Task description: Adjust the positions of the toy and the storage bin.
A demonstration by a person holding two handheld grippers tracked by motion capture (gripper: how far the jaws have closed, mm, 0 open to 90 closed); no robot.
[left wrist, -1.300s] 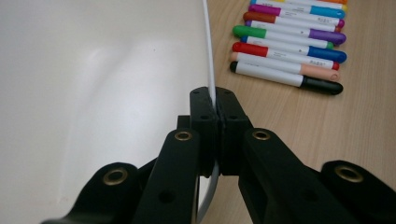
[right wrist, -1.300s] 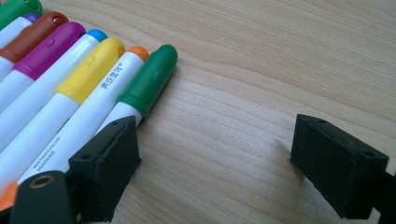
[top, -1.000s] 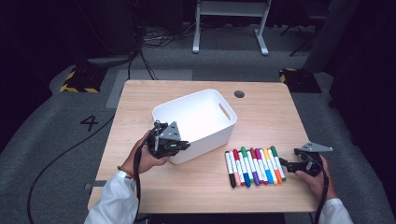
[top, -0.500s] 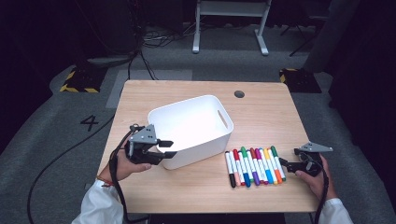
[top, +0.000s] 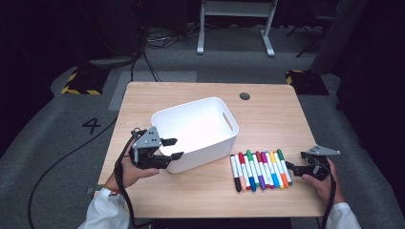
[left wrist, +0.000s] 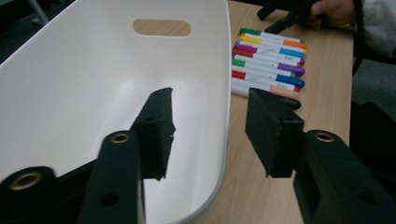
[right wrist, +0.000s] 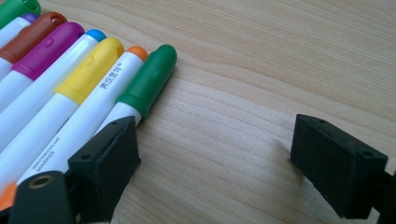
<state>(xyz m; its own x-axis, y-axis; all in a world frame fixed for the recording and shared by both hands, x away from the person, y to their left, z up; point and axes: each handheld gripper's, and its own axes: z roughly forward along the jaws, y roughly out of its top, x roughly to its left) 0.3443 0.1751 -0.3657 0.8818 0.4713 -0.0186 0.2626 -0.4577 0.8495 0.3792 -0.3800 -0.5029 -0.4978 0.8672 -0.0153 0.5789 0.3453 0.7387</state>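
Since a second ago the left gripper (top: pixel 172 149) has let go of the white bin (top: pixel 200 129) and backed off toward the counter's left edge. Its fingers were clamped on the bin's near-left corner back then and have just been opening; now they stand part open. The bin and the right gripper (top: pixel 290 167) look unmoved.

High view: the bin sits mid-counter (top: pixel 267 107), a bit left of centre. The left gripper hovers at its near-left corner, one finger over the rim, the other outside the wall. A row of markers (top: pixel 258 169) lies side by side just right of the bin. The right gripper rests right of that row, fingers pointing at it, close to the green-capped marker (top: pixel 282 164) at the row's end.

Left gripper view: the bin's rim runs between the two fingers (left wrist: pixel 156 130) with a clear gap on each side, so nothing is pinched. The markers lie beyond the bin wall.

Right gripper view: fingers (right wrist: pixel 105 165) spread wide and low over bare wood. The left one sits just beside the white barrel of the green-capped marker; I can't tell if it touches. Nothing is gripped.
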